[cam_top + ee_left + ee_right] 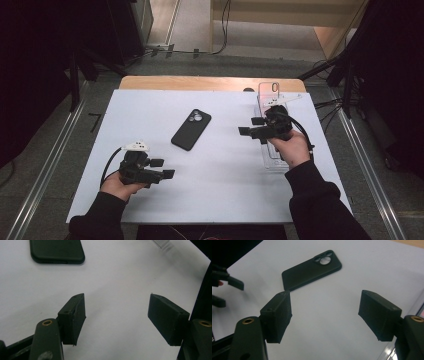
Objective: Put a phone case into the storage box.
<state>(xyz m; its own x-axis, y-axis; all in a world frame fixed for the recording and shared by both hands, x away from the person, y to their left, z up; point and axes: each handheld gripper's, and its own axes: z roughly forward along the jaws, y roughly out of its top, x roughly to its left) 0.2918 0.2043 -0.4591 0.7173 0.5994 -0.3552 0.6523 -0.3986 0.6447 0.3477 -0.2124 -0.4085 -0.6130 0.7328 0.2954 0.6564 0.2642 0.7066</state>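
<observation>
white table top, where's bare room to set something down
The white table top is bare between the left gripper and the right hand, and along the far left beyond the black phone case. The right edge is crowded by the clear plastic phone case.

Light falls from overhead onto the white table top (225,175), which glows bright while the room around it sinks into darkness. Shadows under the black phone case (191,129) are soft. Both gripper views look slightly hazy, with near jaws blurred and corners dim.
</observation>
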